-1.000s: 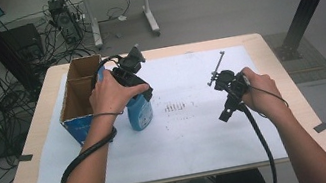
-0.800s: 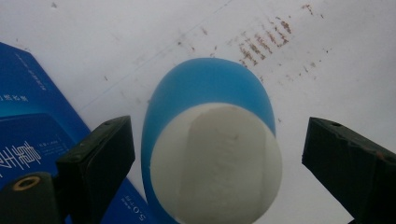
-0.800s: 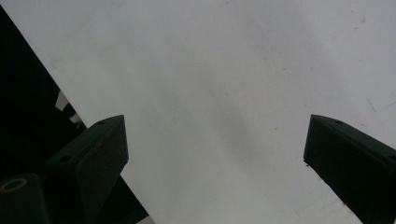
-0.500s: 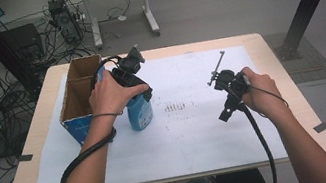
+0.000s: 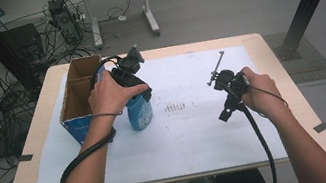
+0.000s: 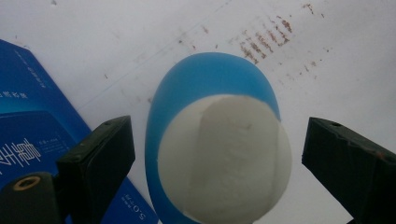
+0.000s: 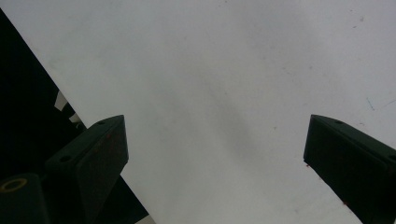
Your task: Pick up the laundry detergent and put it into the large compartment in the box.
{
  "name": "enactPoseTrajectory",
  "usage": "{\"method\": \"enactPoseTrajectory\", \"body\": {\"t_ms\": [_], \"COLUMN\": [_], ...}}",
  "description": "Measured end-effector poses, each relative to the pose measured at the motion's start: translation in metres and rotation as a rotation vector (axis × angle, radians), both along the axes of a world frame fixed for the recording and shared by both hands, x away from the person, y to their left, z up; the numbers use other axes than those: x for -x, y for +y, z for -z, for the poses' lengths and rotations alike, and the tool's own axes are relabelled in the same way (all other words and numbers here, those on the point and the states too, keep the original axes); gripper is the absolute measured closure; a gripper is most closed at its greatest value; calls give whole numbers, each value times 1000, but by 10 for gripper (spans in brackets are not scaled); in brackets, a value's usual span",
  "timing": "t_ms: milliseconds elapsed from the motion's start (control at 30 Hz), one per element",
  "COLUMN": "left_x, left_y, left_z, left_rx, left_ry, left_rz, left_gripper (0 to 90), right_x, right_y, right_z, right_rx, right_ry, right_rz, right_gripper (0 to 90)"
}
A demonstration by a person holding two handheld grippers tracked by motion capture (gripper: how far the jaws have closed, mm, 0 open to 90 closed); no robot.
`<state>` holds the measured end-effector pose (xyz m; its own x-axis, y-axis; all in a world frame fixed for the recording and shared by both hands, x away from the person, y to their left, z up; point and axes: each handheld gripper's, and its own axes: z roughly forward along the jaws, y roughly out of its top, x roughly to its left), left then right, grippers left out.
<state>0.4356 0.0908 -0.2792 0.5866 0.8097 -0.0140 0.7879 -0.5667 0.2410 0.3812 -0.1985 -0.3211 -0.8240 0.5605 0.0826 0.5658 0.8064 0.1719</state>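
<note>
A blue bottle with a white cap stands upright on the white paper, just right of an open cardboard box. My left gripper points down over the bottle. In the left gripper view the bottle's cap sits between the wide-set jaws of the left gripper, with a gap on each side, so it is open. My right gripper hovers low over bare paper at the right, and in the right gripper view the right gripper stands open with nothing between its jaws.
The box has a blue printed side facing the front. Faint brown marks dot the paper's middle. The wooden table's edge runs right of the paper. Cables and desk legs crowd the floor behind.
</note>
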Motion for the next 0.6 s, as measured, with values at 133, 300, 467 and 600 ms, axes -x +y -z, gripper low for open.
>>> {"method": "enactPoseTrajectory", "body": {"t_ms": [133,300,467,600], "left_x": [0,-1,-1,-1], "left_y": [0,1,1,0], "left_z": [1,1,1,2], "left_rx": [1,0,2,1], "left_ry": [1,0,-3,-1], "left_rz": [-3,-3,-2,-1], "left_gripper": [97,98,105,105], "right_x": [0,0,0,0], "right_y": [1,1,0,0], "right_z": [0,0,0,0], "right_rx": [1,0,-1,0], "right_ry": [1,-1,-1,0], "right_rz": [1,-1,-1,-1], "right_gripper": [62,62,63,62]}}
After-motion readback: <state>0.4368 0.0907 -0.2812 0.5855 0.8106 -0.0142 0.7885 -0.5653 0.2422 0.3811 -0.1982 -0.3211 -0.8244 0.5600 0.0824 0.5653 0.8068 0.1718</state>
